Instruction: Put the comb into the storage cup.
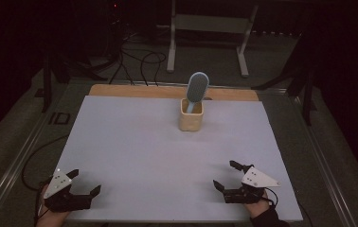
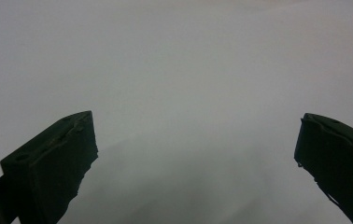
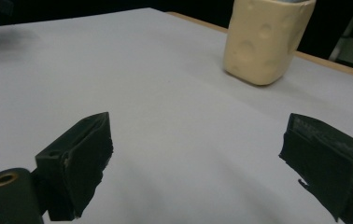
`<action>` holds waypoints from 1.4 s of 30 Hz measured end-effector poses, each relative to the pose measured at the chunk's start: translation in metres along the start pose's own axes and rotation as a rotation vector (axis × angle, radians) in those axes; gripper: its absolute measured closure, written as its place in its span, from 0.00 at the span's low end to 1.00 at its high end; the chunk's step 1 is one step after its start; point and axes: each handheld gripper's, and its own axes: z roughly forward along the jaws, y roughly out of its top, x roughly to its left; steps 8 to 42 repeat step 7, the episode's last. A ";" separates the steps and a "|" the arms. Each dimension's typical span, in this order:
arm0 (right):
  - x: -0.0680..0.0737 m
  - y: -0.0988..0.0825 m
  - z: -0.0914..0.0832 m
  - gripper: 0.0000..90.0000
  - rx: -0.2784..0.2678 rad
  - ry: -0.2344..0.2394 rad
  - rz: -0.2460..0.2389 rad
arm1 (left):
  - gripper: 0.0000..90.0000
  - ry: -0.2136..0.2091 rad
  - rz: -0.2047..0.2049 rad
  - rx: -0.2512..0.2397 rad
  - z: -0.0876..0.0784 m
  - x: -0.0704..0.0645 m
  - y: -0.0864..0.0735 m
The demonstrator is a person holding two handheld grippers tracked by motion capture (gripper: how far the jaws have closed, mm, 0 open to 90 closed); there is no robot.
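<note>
Left claw [image 1: 83, 183] sits at lower left of the high view, jaws spread wide, released, nothing between them; in the left gripper view both black jaws frame bare white desk [image 2: 179, 84]. Right claw [image 1: 228, 175] sits at lower right of the high view, also released and empty, jaws wide apart; in the right gripper view they point toward the cup [image 3: 265, 39] in the upper right of the frame. Both claws rest low near the bottom edge of the desk [image 1: 134, 146], a hand behind each.

Outward: the cream dimpled cup [image 1: 191, 115] stands upright just above centre of the high view, well apart from both claws. A light-blue hairbrush [image 1: 197, 88] stands in it, handle down, head sticking out the top and leaning slightly right. Wooden board edge [image 1: 134, 90] shows past the white sheet at the far side.

Progress: looks like the very start or a rest pose. Nothing grasped, brush in the cup, neither claw near it. Any reach, grasp and lift is not yet done.
</note>
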 end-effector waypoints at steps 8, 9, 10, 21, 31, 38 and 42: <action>0.001 -0.001 0.003 0.09 0.011 0.010 0.001 | 0.00 0.004 -0.022 -0.010 -0.001 0.003 -0.001; 0.001 -0.001 0.003 0.09 0.011 0.010 0.001 | 0.00 0.004 -0.022 -0.010 -0.001 0.003 -0.001; 0.001 -0.001 0.003 0.09 0.011 0.010 0.001 | 0.00 0.004 -0.022 -0.010 -0.001 0.003 -0.001; 0.001 -0.001 0.003 0.09 0.011 0.010 0.001 | 0.00 0.004 -0.022 -0.010 -0.001 0.003 -0.001; 0.001 -0.001 0.003 0.09 0.011 0.010 0.001 | 0.00 0.004 -0.022 -0.010 -0.001 0.003 -0.001; 0.001 -0.001 0.003 0.09 0.011 0.010 0.001 | 0.00 0.004 -0.022 -0.010 -0.001 0.003 -0.001; 0.001 -0.001 0.003 0.09 0.011 0.010 0.001 | 0.00 0.004 -0.022 -0.010 -0.001 0.003 -0.001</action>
